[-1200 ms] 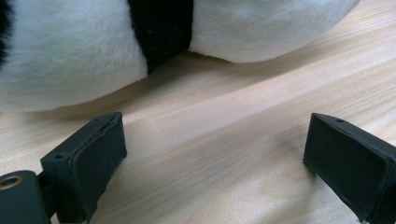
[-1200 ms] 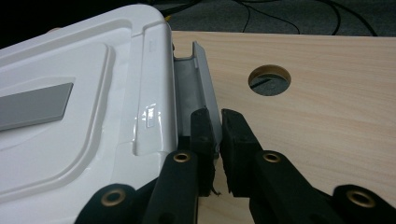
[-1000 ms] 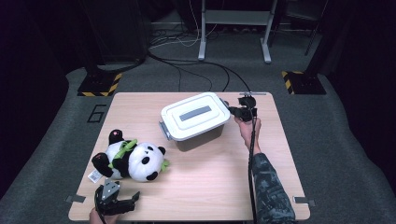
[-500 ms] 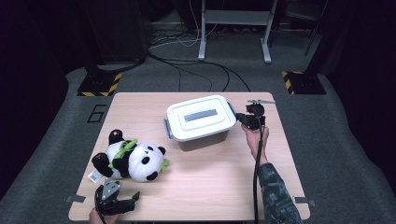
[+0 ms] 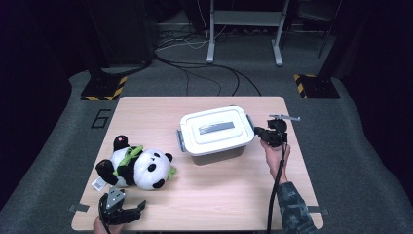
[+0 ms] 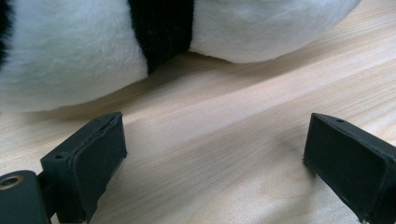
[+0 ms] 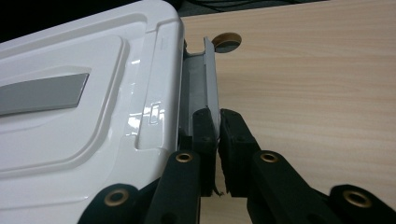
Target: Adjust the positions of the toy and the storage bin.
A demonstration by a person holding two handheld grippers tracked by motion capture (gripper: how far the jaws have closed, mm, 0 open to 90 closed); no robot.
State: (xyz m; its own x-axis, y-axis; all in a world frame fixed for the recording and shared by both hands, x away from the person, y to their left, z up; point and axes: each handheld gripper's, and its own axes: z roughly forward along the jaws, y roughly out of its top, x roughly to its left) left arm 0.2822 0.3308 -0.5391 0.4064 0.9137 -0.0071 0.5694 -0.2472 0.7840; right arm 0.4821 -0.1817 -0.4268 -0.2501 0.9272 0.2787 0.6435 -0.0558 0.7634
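Right gripper (image 7: 217,135): jaws pressed together on the grey latch (image 7: 205,84) at the end of the box (image 7: 84,107), the thin flap pinched between the two black pads. In the high view this gripper (image 5: 260,132) sits right of centre, pointing toward frame left at the box's right end, with the hand (image 5: 275,153) and a camouflage sleeve (image 5: 292,207) running down to the lower right edge.

Box (image 5: 216,130): white, lidded, rectangular, standing at centre of the high view on the table (image 5: 146,109). Long axis runs left to right across the frame, tilted slightly so the right end lies higher in the picture. A grey strip (image 5: 215,127) on the lid follows the same axis. A second grey latch (image 5: 180,140) hangs at the left end (untouched).

Left gripper (image 5: 122,210): at the lower left edge of the high view, jaws spread wide, nothing between them. In its own view the pads stand apart over bare wood, with the panda (image 6: 140,42) just beyond their tips and not touched.

Panda (image 5: 136,167): plush toy lying on its side in the lower left of the high view, well apart from the box, head toward frame right.
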